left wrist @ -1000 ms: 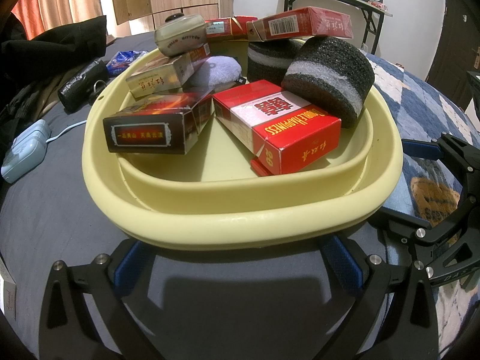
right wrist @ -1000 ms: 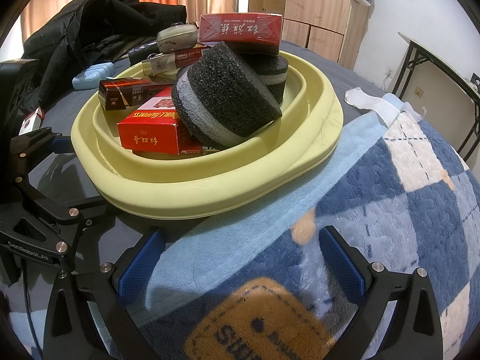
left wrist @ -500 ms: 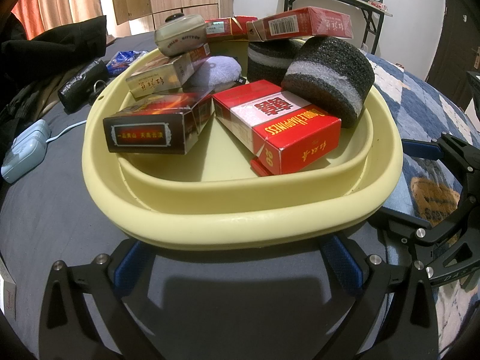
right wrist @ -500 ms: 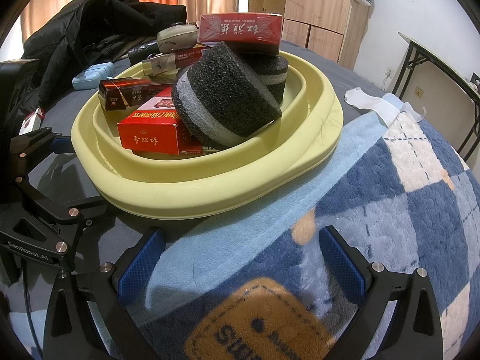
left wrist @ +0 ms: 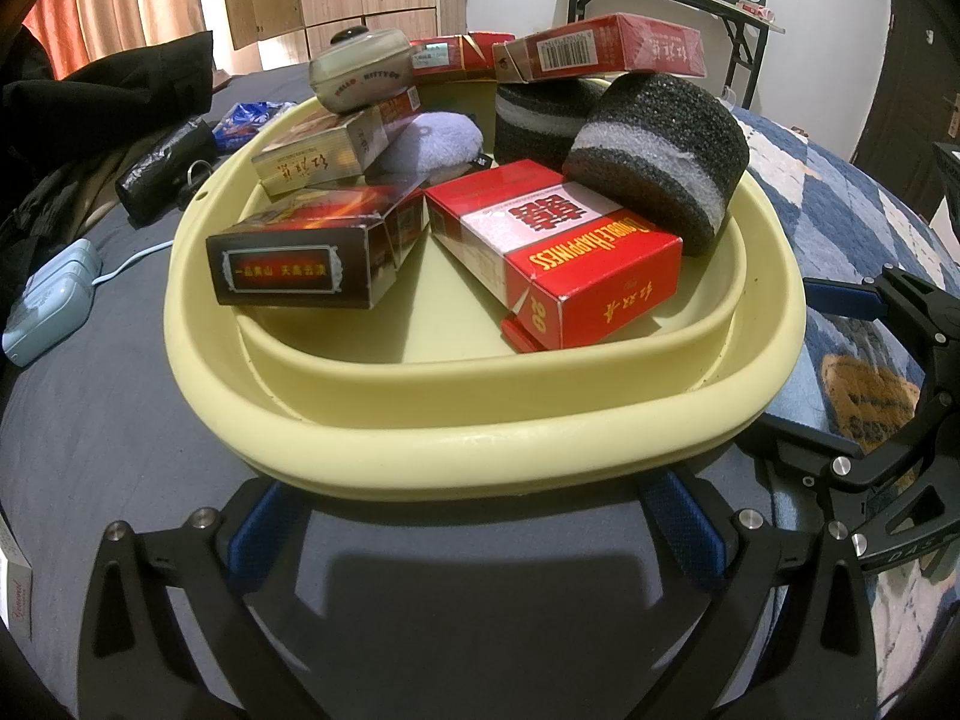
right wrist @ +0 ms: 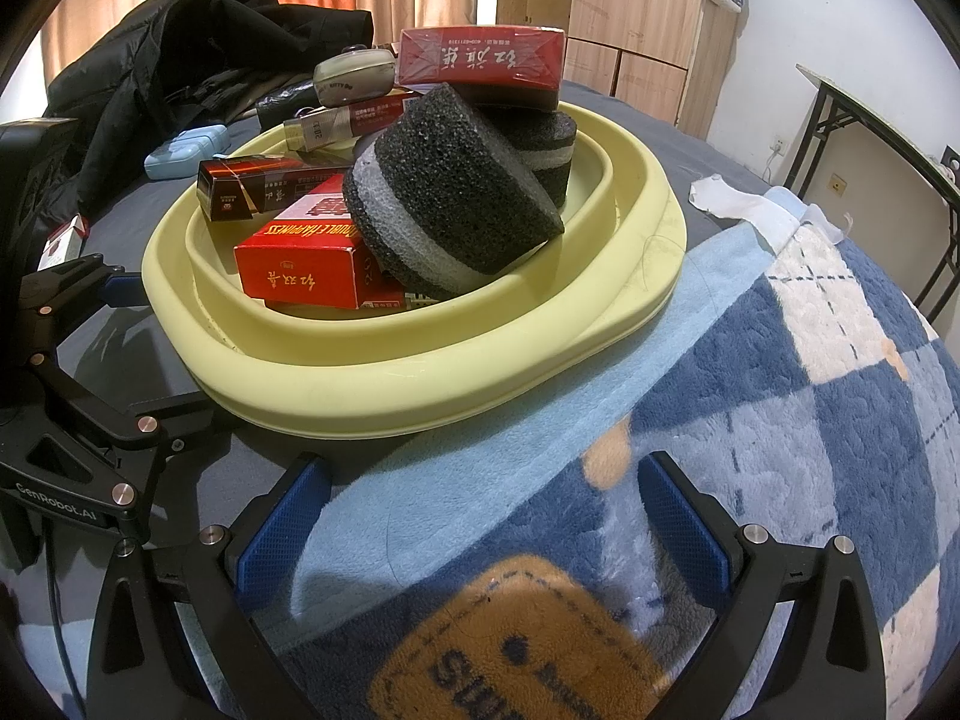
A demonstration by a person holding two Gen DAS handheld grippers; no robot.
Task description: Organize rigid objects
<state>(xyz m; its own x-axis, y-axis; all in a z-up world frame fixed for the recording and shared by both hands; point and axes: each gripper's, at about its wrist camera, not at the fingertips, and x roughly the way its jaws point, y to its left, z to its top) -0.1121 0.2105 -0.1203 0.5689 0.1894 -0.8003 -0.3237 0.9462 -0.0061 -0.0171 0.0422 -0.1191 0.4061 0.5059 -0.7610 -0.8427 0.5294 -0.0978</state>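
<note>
A pale yellow basin (left wrist: 420, 450) (right wrist: 540, 330) sits on the bed. Inside lie a red Double Happiness box (left wrist: 558, 252) (right wrist: 306, 270), a dark box (left wrist: 300, 252) (right wrist: 240, 186), a gold box (left wrist: 324, 150), two black foam rolls (left wrist: 660, 144) (right wrist: 450, 204), a lilac puff (left wrist: 432, 138), another red box (left wrist: 606, 54) (right wrist: 480, 57) on top, and a small oval tin (left wrist: 360, 69) (right wrist: 351, 78). My left gripper (left wrist: 474, 528) stands open just before the basin's near rim, holding nothing. My right gripper (right wrist: 480, 534) is open over the blanket, right of the basin.
A blue plaid fleece blanket (right wrist: 780, 390) covers the right of the bed; grey sheet (left wrist: 90, 408) lies left. A light blue case (left wrist: 51, 300) with a cable, a black jacket (right wrist: 180, 42) and a black bag (left wrist: 162, 171) lie left. A folding table (left wrist: 654, 6) stands behind.
</note>
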